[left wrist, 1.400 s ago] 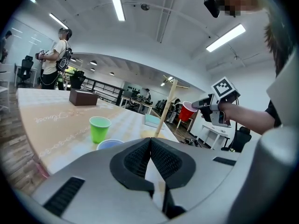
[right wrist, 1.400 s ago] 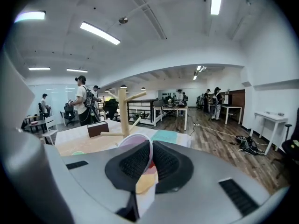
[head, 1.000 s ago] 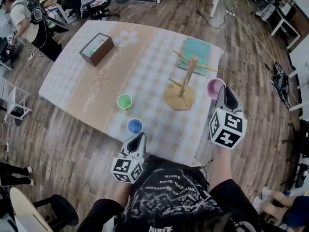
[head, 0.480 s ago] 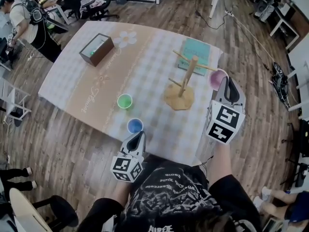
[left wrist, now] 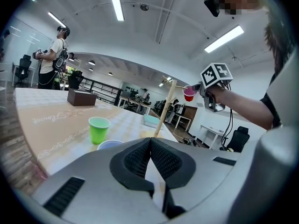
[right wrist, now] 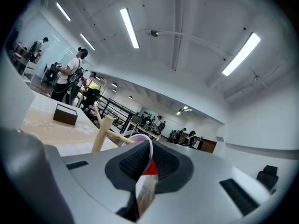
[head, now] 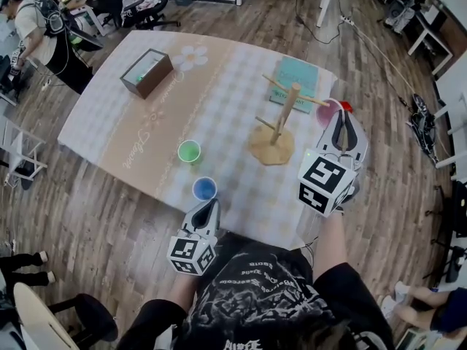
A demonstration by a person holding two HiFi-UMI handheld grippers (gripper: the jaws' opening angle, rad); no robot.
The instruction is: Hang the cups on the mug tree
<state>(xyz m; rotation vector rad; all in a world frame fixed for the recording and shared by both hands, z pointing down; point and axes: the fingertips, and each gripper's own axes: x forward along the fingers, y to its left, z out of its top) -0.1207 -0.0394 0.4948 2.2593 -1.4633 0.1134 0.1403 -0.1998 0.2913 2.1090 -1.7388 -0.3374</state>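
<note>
The wooden mug tree (head: 281, 122) stands on the right part of the table. My right gripper (head: 340, 117) is shut on the rim of a red cup (head: 326, 113) and holds it in the air just right of the tree's right peg. In the right gripper view the cup's rim (right wrist: 149, 168) is pinched between the jaws, with the tree's post (right wrist: 102, 133) ahead on the left. A green cup (head: 189, 151) and a blue cup (head: 204, 189) stand on the table. My left gripper (head: 209, 211) is shut and empty, just in front of the blue cup (left wrist: 110, 145).
A brown box (head: 147, 72) sits at the table's far left and a teal book (head: 297, 80) lies behind the tree. A person (head: 36, 28) stands beyond the table's far left corner. Wooden floor surrounds the table's edges (head: 139, 181).
My right gripper has risen with the red cup and rolled, so the cup now sits higher beside the tree's right peg. The left gripper has stayed still.
</note>
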